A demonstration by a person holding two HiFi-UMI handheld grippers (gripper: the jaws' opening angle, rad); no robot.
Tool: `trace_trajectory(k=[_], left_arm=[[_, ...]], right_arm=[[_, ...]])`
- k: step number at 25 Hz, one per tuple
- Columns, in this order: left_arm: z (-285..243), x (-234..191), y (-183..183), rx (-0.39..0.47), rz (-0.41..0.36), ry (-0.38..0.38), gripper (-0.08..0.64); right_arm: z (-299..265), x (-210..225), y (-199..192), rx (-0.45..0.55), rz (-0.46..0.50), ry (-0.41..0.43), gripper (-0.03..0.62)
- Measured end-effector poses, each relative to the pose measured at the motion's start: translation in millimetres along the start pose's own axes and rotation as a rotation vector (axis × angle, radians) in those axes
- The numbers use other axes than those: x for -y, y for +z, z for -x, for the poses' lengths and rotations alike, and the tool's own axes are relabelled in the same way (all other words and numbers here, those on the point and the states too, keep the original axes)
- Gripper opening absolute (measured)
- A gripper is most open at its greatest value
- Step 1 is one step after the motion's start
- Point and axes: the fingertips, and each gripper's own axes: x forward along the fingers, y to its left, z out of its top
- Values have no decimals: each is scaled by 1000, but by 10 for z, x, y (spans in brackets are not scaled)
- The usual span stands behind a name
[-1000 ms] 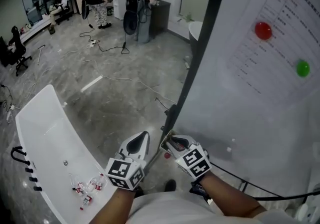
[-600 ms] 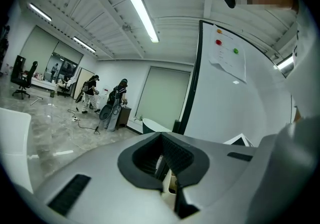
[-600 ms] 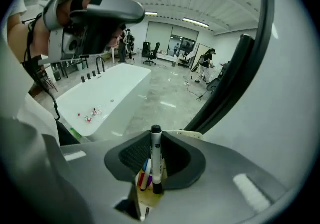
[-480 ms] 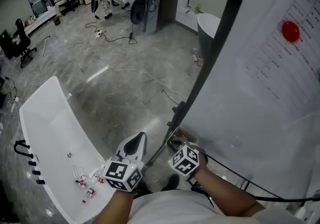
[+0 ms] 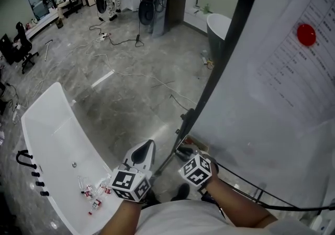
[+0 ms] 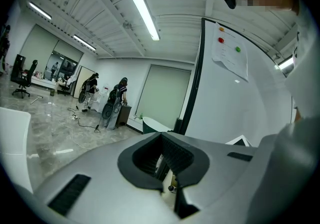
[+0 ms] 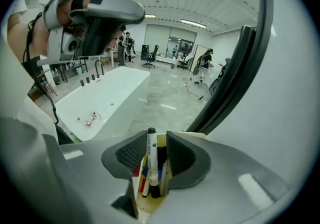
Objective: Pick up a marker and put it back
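White whiteboard [image 5: 272, 124] fills the right of the head view. At its lower edge we see our right gripper [image 5: 182, 151] pointing down at the marker holder [image 5: 183, 141]. The left gripper [image 5: 142, 151] hangs just beside it, over the floor.

In the left gripper view we find its jaws pressed together at the tips with nothing between them. We judge that it takes no part in this step.

In the right gripper view the jaws have just been opening and now stand spread. The marker [image 7: 151, 160] is upright between them, its foot down in the holder among the other markers [image 7: 142, 178]. It stands nearer one pad than the other, and we cannot tell whether it brushes that pad. We judge the put-back nearly done. The risk we see lies in drawing away. A sideways pull could let that near pad tip the marker over or lift it out, and a careless nudge could jostle the holder.
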Motion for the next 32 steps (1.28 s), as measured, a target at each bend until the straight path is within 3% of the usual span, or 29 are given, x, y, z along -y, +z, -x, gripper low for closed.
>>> trace_trajectory(k=[3, 9, 14, 17, 21, 25, 32], left_arm=[[-27, 60, 32, 1, -10, -14, 5], [-106, 304, 187, 13, -74, -73, 3], [-188, 497, 358, 35, -107, -118, 5], [-236, 623, 453, 47, -132, -146, 5], [-284, 759, 535, 58, -153, -172, 5], [-307, 827, 580, 63, -169, -183, 4], [-323, 874, 636, 70, -199, -182, 5]], right_arm=[[228, 53, 215, 99, -30, -10, 117], [1163, 254, 984, 471, -5, -145, 26], [1873, 416, 1405, 690, -72, -222, 3], [2213, 511, 1561, 801, -167, -233, 2], [2400, 621, 1566, 849, -249, -237, 2], [2298, 680, 1464, 836, -306, -234, 2], [2120, 701, 1376, 803, -331, -238, 0]])
